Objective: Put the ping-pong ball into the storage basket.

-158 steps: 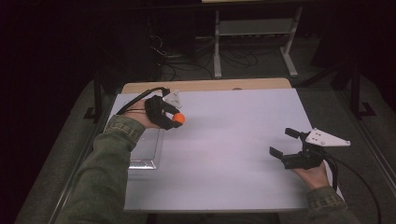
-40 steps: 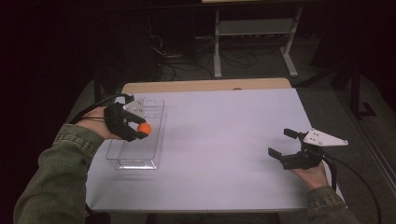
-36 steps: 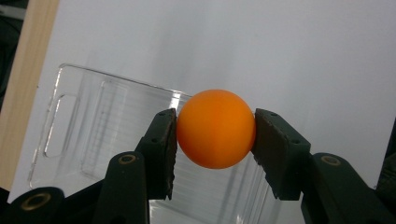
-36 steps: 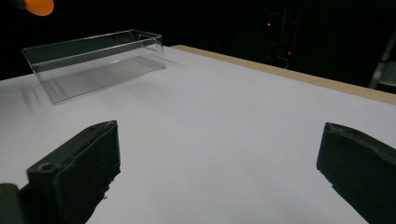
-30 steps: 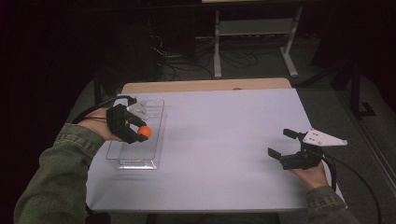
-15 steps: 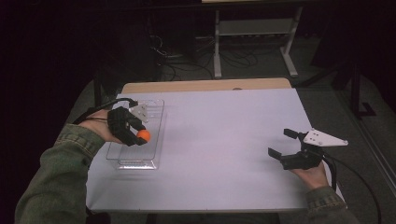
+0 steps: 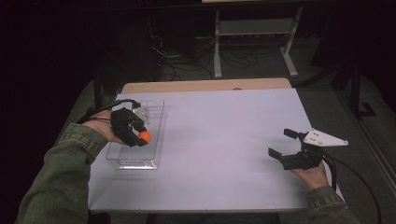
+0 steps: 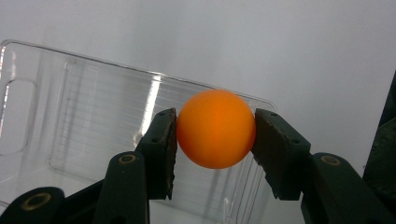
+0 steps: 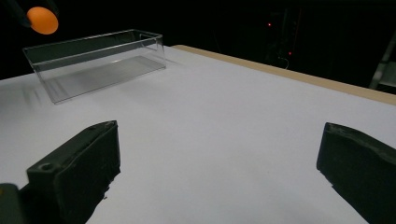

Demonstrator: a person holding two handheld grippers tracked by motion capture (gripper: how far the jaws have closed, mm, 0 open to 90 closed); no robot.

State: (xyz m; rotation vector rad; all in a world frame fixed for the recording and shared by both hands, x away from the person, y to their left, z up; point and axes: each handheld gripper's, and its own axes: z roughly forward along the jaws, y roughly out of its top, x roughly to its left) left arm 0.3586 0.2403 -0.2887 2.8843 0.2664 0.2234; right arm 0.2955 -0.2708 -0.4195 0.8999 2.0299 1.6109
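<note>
Left gripper: the black two-jaw left gripper (image 7: 138,135) sits at the left side of the table, held in a hand that comes out of an olive-green sleeve (image 7: 60,179); its jaws are clamped on a small round orange ball (image 8: 216,128).
Ball grip: in the left gripper view each pad presses one side of the ball, which sits between the fingertips (image 8: 161,140) with its top and bottom bare.
Ball place: in the high view the ball (image 7: 145,136) hangs over the open top of a clear rectangular plastic bin (image 7: 156,140); in the right gripper view it shows above the bin's far left end, higher than the rim, touching no wall.
Bin: the clear bin (image 9: 60,95) stands upright near the table's left edge, long side running away from the person, with nothing inside it; its ribbed floor (image 8: 93,135) shows behind the ball.
Right gripper: the black right gripper (image 7: 285,145), with a grey three-cornered plate on top, rests low at the right side, well apart from the bin; its jaws stand wide apart with only bare surface between them.
Table: white rectangular tabletop (image 7: 224,140) with a pale wooden strip along its far edge.
</note>
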